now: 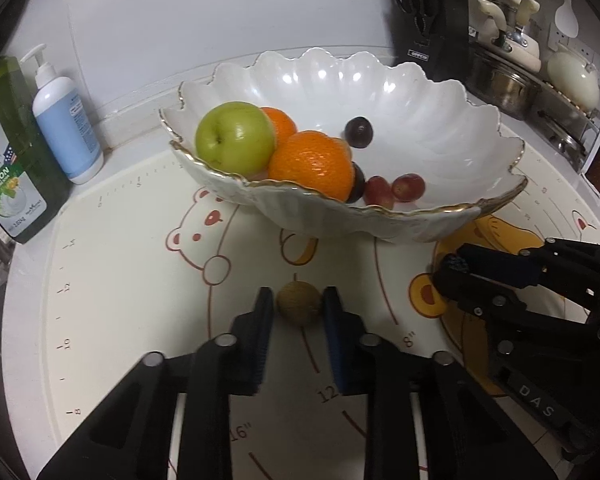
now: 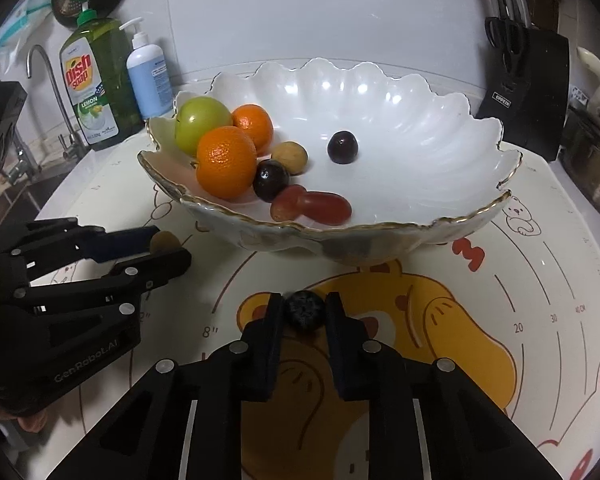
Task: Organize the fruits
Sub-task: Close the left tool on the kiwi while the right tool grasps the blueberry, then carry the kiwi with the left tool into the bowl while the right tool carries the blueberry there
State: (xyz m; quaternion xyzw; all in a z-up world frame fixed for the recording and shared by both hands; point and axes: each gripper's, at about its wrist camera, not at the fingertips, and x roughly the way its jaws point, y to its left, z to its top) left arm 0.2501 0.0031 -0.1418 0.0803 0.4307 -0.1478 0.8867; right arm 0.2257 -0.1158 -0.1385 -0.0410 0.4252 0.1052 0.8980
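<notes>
**Both grippers clamping small fruit on the mat, in front of the bowl**

The left gripper (image 1: 299, 304) is angling down at the mat (image 1: 132, 280), its pads pressing both sides of a small tan round fruit (image 1: 299, 303) that is sitting on the mat just in front of the bowl (image 1: 380, 224). The right gripper (image 2: 305, 310) is tilting down the same way, jaws clenching a dark bumpy berry (image 2: 305, 309) over the yellow bear print.

The right wrist view is showing more of the bowl's inside: a green apple (image 2: 200, 128), two oranges (image 2: 226, 162), a second tan fruit (image 2: 290, 157), two dark grapes (image 2: 271, 180) and red grapes (image 2: 320, 206). In the left wrist view the tan one in the bowl is hiding behind an orange, and one dark grape is half covered.

Each view is catching the other gripper side-on at the frame edge; what the right one holds is hard to make out there. Gripper bodies are cut off at the bottom. A fingertip is peeking in at the lower left of the right wrist view.
</notes>
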